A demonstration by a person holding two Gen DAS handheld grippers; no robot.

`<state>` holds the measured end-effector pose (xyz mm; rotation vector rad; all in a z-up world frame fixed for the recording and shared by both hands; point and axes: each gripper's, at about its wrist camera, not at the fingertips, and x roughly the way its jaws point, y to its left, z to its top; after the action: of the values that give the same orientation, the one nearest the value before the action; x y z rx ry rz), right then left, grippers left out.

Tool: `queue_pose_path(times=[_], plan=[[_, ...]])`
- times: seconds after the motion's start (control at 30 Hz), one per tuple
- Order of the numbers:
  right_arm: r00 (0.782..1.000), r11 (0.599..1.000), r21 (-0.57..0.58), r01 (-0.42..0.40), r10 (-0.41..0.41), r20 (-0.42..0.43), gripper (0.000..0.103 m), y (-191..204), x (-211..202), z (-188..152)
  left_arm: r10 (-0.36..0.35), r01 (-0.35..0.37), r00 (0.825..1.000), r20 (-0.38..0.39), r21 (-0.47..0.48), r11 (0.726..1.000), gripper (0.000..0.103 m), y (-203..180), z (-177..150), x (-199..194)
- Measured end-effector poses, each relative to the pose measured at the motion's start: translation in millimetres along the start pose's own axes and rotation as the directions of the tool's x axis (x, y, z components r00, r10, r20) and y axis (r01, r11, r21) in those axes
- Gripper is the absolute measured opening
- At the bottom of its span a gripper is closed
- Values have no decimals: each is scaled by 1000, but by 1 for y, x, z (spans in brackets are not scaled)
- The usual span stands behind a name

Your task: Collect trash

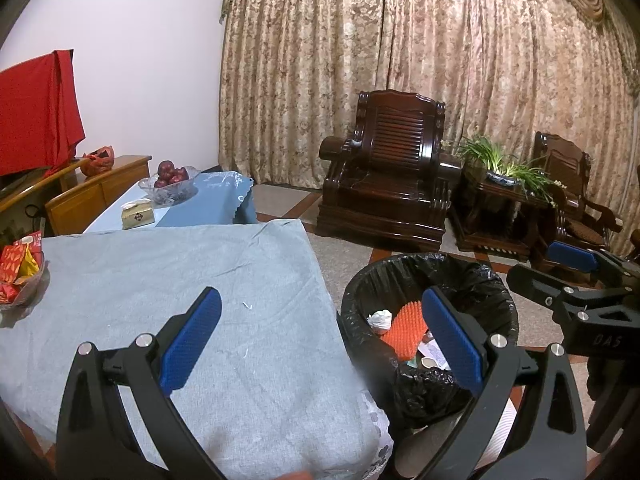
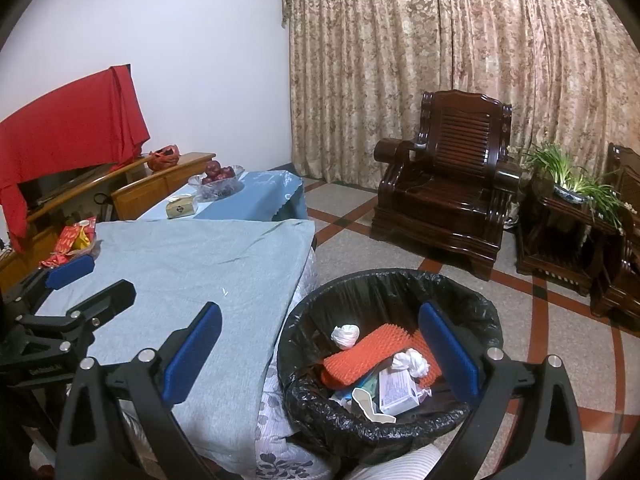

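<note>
A black-lined trash bin (image 1: 496, 284) (image 2: 472, 296) stands on the floor beside the table covered in grey cloth (image 1: 180, 280) (image 2: 192, 272). Inside lie an orange spiky mat (image 2: 360, 356), crumpled white tissues (image 2: 345, 334), a small white box (image 2: 398, 394) and other scraps. My left gripper (image 1: 320, 344) is open and empty over the table's right edge; it also shows in the right wrist view (image 2: 92, 280). My right gripper (image 2: 320, 348) is open and empty, straddling the table edge and bin; it also shows in the left wrist view (image 1: 548, 264).
A bowl of red snack packets (image 1: 20, 276) sits at the table's left edge. A second blue-clothed table (image 1: 216, 200) holds a fruit bowl (image 1: 170, 184) and a tissue box (image 1: 138, 213). Dark wooden armchairs (image 1: 392, 184) and a plant (image 1: 500, 164) stand by the curtain.
</note>
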<state>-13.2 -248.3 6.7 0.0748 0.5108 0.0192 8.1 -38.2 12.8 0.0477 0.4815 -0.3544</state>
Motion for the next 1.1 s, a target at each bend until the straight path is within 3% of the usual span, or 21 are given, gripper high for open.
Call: queue_pose_path(times=[1.1], plan=[[1000,1000,-2,-1,1,-3,97,2,3,-1,1,-1,1000,-3,1,1000,97,2,2,0]])
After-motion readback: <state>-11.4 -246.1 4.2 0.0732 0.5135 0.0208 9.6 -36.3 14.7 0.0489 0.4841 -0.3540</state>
